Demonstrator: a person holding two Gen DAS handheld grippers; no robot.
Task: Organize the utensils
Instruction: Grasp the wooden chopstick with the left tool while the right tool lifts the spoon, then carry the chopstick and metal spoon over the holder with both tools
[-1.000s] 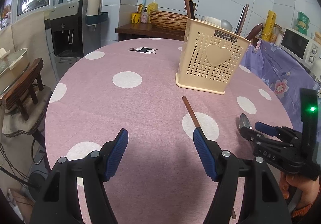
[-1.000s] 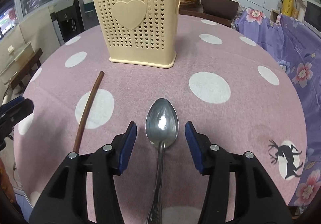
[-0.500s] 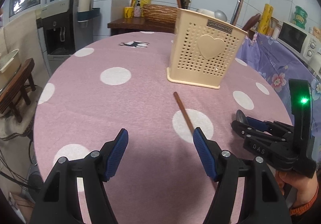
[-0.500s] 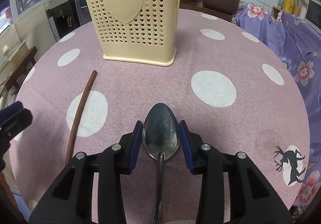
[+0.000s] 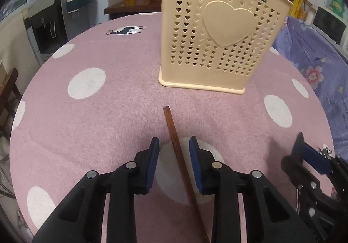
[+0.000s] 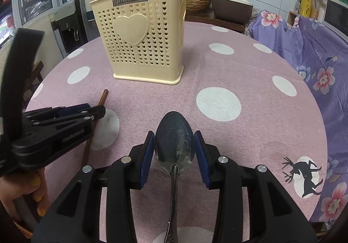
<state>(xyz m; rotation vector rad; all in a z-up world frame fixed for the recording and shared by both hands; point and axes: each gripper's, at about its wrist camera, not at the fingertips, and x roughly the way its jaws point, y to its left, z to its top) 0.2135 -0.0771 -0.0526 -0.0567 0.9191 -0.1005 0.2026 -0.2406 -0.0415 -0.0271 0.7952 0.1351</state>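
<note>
Item 1, left gripper [image 5: 174, 151]: we list its jaws as narrowed around the brown chopstick [image 5: 180, 156]. They have just been closing, and the stick now lies between the blue pads [image 5: 153, 164] where a second ago it lay outside the right-hand one. A gap shows on either side of the stick, so we record no grip yet. The gripper has also come nearer the holder.

Item 2, chopstick: flat on the pink dotted desk [image 5: 108, 112], crossing a white dot, its far tip pointing toward the holder and well short of it.

Item 3, right gripper [image 6: 175, 151]: jaws drawn in on the bowl of the metal spoon [image 6: 175, 147], both pads against its edges. We take this as a hold; a second ago the pads stood clear of the bowl. The handle runs back beneath the gripper.

Item 4, cream utensil holder [image 6: 141, 42]: upright at the far middle of the desk, heart-pierced, already carrying several chopsticks and dark handles. Which compartment is free we cannot tell.

Assessment: both loose utensils are now claimed, one per gripper. We judge the spoon ready to lift; the chopstick needs the jaws closed further first. Thin and smooth, it may roll or pivot once pinched.
</note>
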